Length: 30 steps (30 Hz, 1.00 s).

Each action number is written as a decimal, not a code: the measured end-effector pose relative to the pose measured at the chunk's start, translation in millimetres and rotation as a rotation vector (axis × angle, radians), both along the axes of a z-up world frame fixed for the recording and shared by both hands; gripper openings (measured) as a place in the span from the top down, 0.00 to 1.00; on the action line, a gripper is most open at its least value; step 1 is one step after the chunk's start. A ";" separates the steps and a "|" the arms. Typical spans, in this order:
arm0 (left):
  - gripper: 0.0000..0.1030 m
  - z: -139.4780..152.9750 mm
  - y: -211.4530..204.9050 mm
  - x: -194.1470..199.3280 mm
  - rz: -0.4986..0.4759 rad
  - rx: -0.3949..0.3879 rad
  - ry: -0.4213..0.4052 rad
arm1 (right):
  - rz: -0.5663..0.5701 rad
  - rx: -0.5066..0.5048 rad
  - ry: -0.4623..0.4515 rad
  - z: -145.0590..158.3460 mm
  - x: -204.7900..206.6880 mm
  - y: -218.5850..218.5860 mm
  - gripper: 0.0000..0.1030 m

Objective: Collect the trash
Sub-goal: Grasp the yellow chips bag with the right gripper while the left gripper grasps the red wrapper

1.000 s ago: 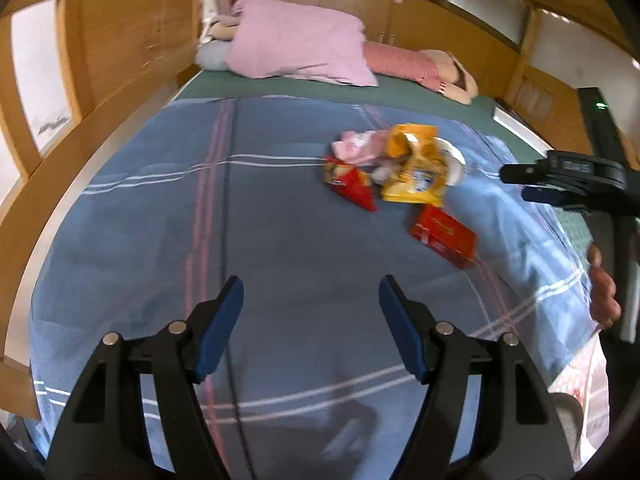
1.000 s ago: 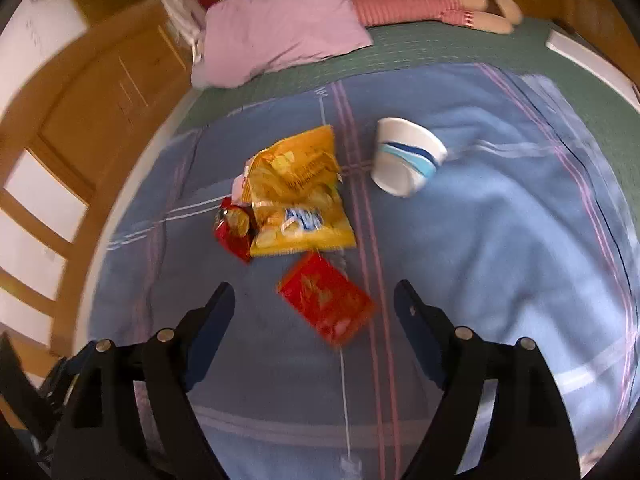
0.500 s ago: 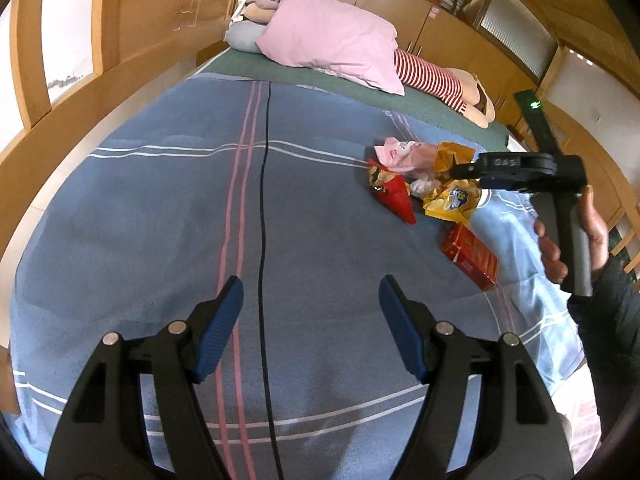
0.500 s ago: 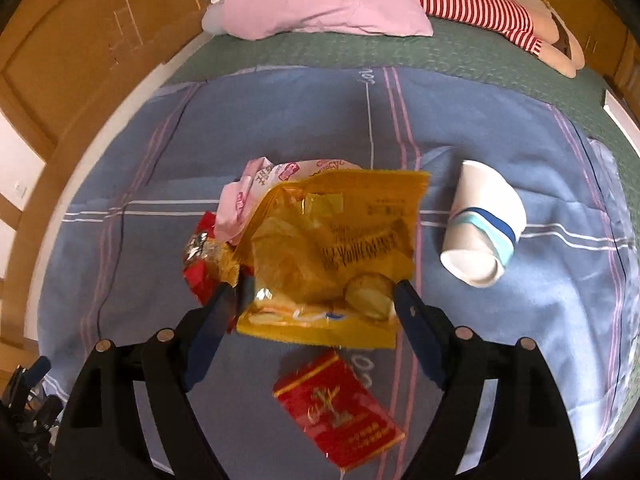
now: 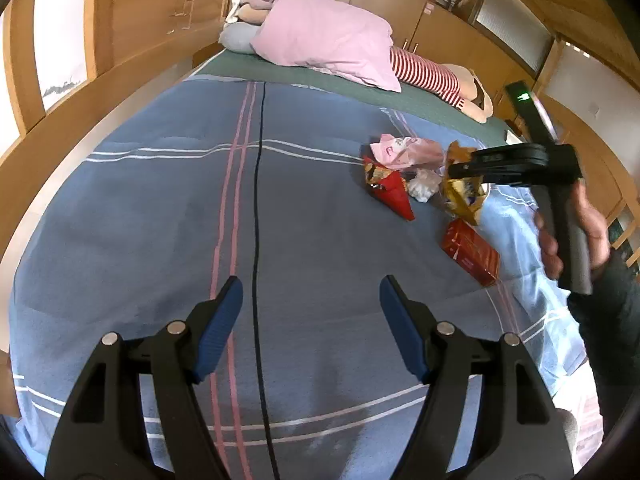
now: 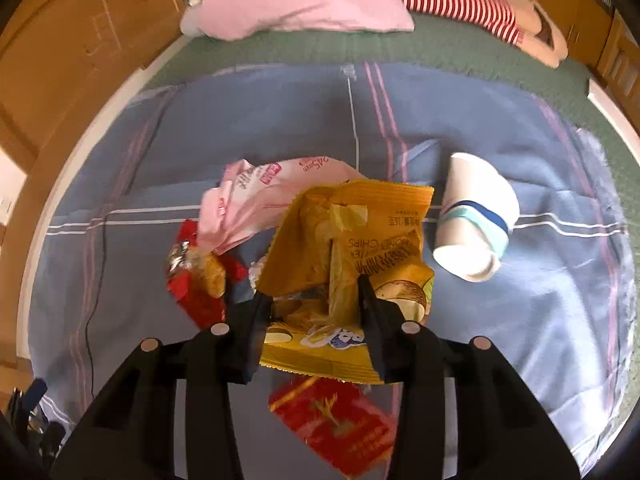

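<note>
Trash lies in a pile on the blue striped blanket (image 5: 160, 216). My right gripper (image 6: 316, 292) is shut on the yellow chips bag (image 6: 352, 240), pinching its crumpled middle. Around it lie a pink wrapper (image 6: 256, 196), a red snack wrapper (image 6: 200, 284), a flat red packet (image 6: 336, 424) below the bag, and a tipped white paper cup (image 6: 472, 220) to the right. In the left wrist view the right gripper (image 5: 460, 168) holds the bag (image 5: 464, 200) beside the red wrapper (image 5: 392, 196) and red packet (image 5: 472, 252). My left gripper (image 5: 310, 304) is open and empty over bare blanket.
A pink pillow (image 5: 328, 36) and a striped stuffed toy (image 5: 432, 76) lie at the bed's head on a green sheet (image 6: 460, 52). Wooden panels (image 5: 152, 12) border the bed on the left. A crumpled white tissue (image 5: 424, 188) lies in the pile. A thin black cable (image 5: 258, 240) runs across the blanket.
My right gripper moved forward over the pile and closed on the yellow chips bag. My left gripper swung slightly, staying open.
</note>
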<state>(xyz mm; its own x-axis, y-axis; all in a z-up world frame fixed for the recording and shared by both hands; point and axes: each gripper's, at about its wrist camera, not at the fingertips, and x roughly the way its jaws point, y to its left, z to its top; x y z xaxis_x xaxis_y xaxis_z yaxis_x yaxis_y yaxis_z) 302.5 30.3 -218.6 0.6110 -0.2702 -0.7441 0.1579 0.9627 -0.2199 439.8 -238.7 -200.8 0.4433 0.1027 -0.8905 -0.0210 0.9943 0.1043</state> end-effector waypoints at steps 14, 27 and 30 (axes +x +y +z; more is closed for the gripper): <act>0.30 5.2 -80.4 52.9 -0.197 0.066 -0.031 | -0.103 0.165 -0.140 58.2 -141.2 -69.4 0.59; 0.30 -73.6 -154.3 172.4 -0.139 0.162 0.093 | -0.203 0.222 -0.190 67.5 -210.0 -124.9 0.58; 0.57 -77.3 -157.6 178.2 -0.110 0.186 0.088 | -0.221 0.233 -0.196 67.7 -218.0 -130.1 0.58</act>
